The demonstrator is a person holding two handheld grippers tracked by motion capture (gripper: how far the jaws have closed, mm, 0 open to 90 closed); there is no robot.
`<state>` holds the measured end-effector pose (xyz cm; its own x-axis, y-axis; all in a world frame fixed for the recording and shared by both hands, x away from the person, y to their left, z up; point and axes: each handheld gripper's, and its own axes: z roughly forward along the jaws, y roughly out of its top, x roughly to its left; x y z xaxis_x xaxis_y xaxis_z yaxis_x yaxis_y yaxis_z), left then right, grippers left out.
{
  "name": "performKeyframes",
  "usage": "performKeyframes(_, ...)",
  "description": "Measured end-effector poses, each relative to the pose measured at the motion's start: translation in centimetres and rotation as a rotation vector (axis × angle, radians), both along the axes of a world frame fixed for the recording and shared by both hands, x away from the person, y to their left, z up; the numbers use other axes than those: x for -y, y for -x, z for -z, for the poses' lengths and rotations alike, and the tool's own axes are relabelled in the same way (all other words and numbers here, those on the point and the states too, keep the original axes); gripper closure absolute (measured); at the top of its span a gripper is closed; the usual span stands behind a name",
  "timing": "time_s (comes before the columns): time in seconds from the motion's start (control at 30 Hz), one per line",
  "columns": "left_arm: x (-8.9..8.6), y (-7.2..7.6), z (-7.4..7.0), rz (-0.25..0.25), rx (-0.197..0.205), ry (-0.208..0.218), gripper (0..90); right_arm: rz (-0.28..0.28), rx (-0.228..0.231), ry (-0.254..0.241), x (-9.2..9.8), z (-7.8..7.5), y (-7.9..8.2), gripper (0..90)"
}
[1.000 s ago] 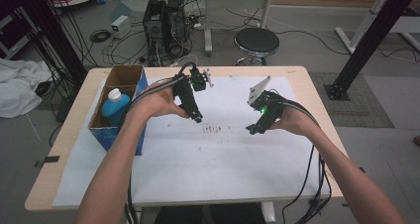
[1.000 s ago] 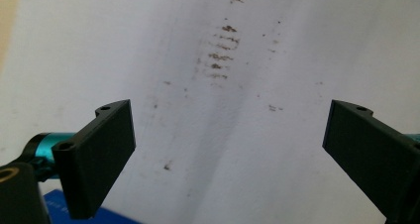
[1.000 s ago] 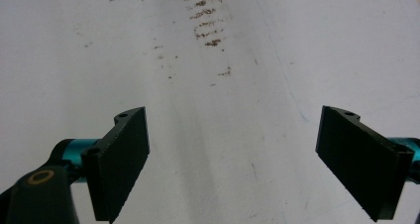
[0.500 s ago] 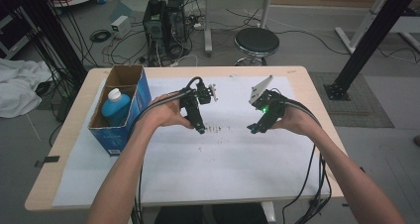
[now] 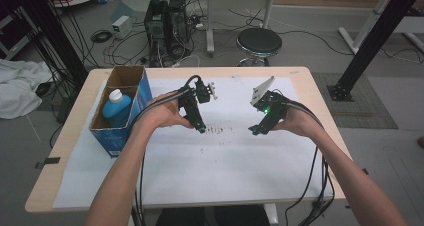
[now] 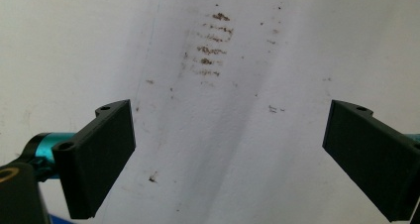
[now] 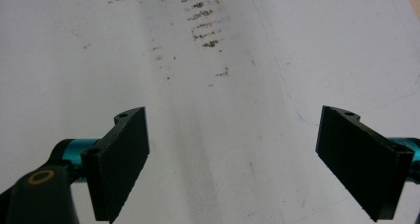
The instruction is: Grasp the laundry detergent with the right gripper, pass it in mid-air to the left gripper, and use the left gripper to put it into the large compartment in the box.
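Both empty, jaws spread wide: left gripper (image 5: pixel 201 129) and right gripper (image 5: pixel 254 131) hovering over the white paper (image 5: pixel 220 181), flanking the brown smudge marks (image 5: pixel 216 130). Nearest grabbable: blue bottle (image 5: pixel 116 110), upright in cardboard box (image 5: pixel 131 76) at table's left. Suggest left approach from above, square on the cap

Bottle (image 5: pixel 116 109) in box (image 5: pixel 131 78), table's (image 5: pixel 310 83) left.

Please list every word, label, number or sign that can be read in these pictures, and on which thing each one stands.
None can be read.
Blue cardboard box: a pale label low on its side, too small and blurred.
Blue plastic bottle with white cap: no print legible.
White paper sheet: brown smudges, not letters.
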<state>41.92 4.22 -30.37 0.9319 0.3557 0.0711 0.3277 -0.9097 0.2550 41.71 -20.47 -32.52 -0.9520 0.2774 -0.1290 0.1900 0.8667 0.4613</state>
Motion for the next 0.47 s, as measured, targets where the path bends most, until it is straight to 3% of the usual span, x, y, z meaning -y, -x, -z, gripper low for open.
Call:
performKeyframes(0.13, 0.18, -0.05, 0.04, 0.010, 0.007, -0.015, 6.1, 0.013, -0.005, 0.001, 0.03, -0.05, 0.07, 12.4)
performKeyframes(0.47, -0.02, 0.07, 0.08, -0.003, 0.027, 0.011, 6.1, 0.013, 0.003, -0.005, -0.01, -0.18, 0.22, 12.5)
